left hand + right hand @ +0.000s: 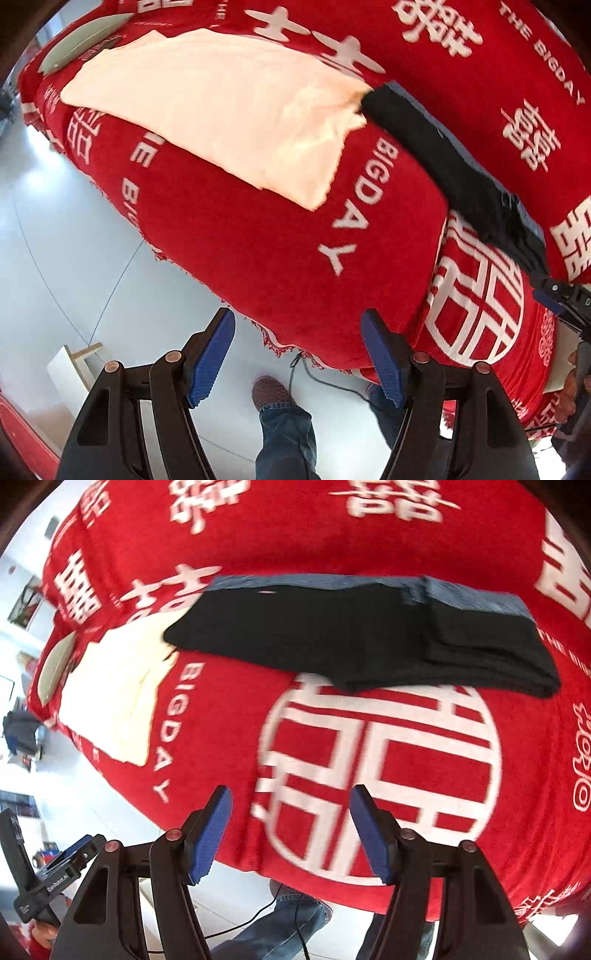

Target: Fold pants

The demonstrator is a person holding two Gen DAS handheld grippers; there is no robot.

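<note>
Right wrist view: my right gripper (290, 834) hangs over the near edge of the table (369, 531), which is covered by a red cloth (221, 731) printed with white characters. Its jaws stand wide apart with nothing between them. The pants (369, 638), black and folded into a long flat bundle, lie on the cloth well beyond the fingertips, running crosswise ahead of the jaws and clear of them. A blue-grey strip shows along the bundle's far side. The bundle's left end touches or overlaps a cream fabric (110, 701) lying toward the left edge of the table, and a pale oval dish (55, 668) sits just past that fabric near the left edge.

In the left wrist view, my left gripper (297, 356) is out past the table's near edge, above the pale floor (55, 258), jaws also spread wide and holding nothing. The pants (454, 173) lie up and to the right of these jaws, well apart from them, stretching diagonally across the cloth (258, 236). The cream fabric (221, 110) lies ahead of the jaws, meeting the pants at one end. The person's shoe (269, 391) and jeans leg (284, 439) show on the floor between the fingers.
</note>
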